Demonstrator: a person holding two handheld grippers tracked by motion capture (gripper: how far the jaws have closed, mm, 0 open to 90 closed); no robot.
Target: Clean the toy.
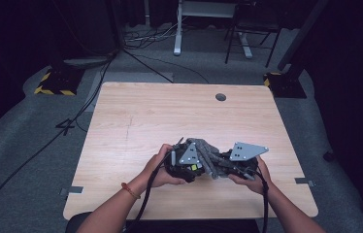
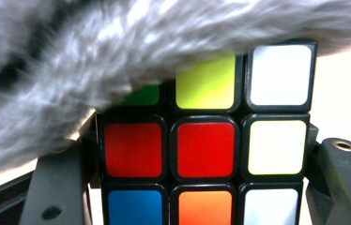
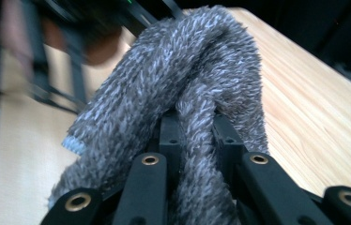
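A Rubik's cube with red, white, yellow, blue, orange and green stickers sits between the two black jaws of my left gripper, which is shut on its sides. A grey fuzzy cloth drapes over the cube's top left corner. In the right gripper view that cloth rises in a fold, and my right gripper is shut on it. From above, both grippers meet near the table's front middle, the left gripper and right gripper on either side of the cloth.
The wooden table has a round cable hole at its far side. Beyond it lie floor cables, a white desk leg, a chair frame and yellow-black stand bases.
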